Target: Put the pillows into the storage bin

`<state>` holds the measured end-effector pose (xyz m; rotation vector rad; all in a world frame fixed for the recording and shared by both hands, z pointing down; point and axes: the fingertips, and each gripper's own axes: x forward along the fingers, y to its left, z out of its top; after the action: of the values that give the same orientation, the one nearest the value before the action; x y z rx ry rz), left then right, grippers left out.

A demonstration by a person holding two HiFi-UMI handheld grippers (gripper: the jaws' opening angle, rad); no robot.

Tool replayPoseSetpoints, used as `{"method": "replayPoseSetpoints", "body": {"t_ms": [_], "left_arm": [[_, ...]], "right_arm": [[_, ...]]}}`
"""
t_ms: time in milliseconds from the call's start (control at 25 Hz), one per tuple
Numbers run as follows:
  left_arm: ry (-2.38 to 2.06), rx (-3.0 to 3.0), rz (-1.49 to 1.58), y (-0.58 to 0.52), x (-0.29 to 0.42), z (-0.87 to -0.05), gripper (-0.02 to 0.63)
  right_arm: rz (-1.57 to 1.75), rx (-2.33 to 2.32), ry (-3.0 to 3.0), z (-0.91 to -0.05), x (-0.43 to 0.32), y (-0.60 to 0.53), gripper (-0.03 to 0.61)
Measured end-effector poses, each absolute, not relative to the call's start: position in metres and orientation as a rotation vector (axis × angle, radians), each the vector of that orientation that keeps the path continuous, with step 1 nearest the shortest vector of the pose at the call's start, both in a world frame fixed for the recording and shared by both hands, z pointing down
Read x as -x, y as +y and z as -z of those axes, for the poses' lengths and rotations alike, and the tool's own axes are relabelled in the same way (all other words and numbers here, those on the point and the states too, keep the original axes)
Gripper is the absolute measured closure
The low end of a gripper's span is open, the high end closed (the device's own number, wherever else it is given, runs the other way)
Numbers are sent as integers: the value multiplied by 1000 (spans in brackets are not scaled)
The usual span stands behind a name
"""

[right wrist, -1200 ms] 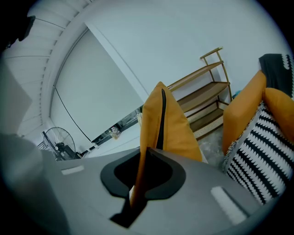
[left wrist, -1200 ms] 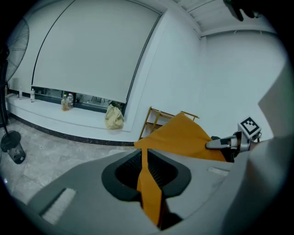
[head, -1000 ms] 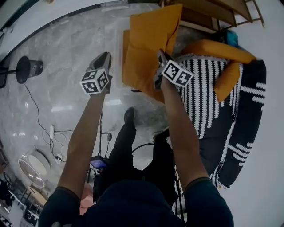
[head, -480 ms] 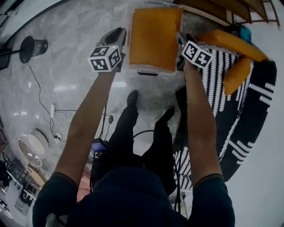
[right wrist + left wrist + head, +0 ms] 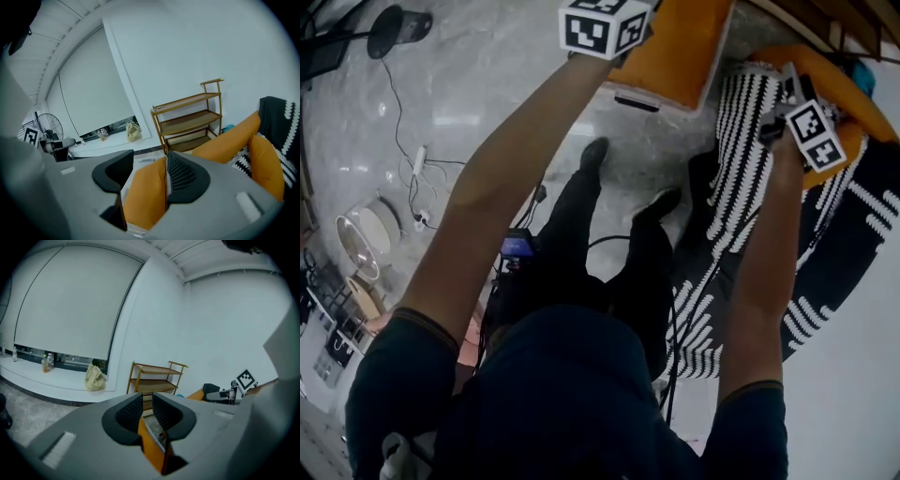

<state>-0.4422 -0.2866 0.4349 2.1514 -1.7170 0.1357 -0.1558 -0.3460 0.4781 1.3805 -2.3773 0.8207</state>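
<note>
Just opening left gripper and right gripper, both empty. Might pinch only loose cloth of next puffy orange pillow, dropping it.

Grey marble floor; storage bin on it; cables, pwr strip, fan at left.

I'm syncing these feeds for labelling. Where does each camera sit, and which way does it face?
Head view: on the person's head, facing steeply down at the floor and orange pillow; both arms and legs show.
Left gripper view: on the left tool, looking along its jaws, just opening, gripping nothing, toward a wooden shelf.
Right gripper view: on the right tool, along its just-opened, empty jaws, toward that shelf.
Shared: both gripper views show shelf, pillow and the other tool's marker cube.
</note>
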Motion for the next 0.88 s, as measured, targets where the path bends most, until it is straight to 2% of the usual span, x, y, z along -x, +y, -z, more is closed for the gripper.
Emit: {"method": "replayPoseSetpoints", "body": {"t_ms": [360, 880], "left_arm": [[-1583, -2262, -150, -305, 314, -428, 538], [-1377, -2350, -262, -299, 88, -478, 520]], "right_arm": [[-783, -1537, -2311, -462, 26, -334, 360], [-924, -1764, -2065, -531, -212, -279, 317]]}}
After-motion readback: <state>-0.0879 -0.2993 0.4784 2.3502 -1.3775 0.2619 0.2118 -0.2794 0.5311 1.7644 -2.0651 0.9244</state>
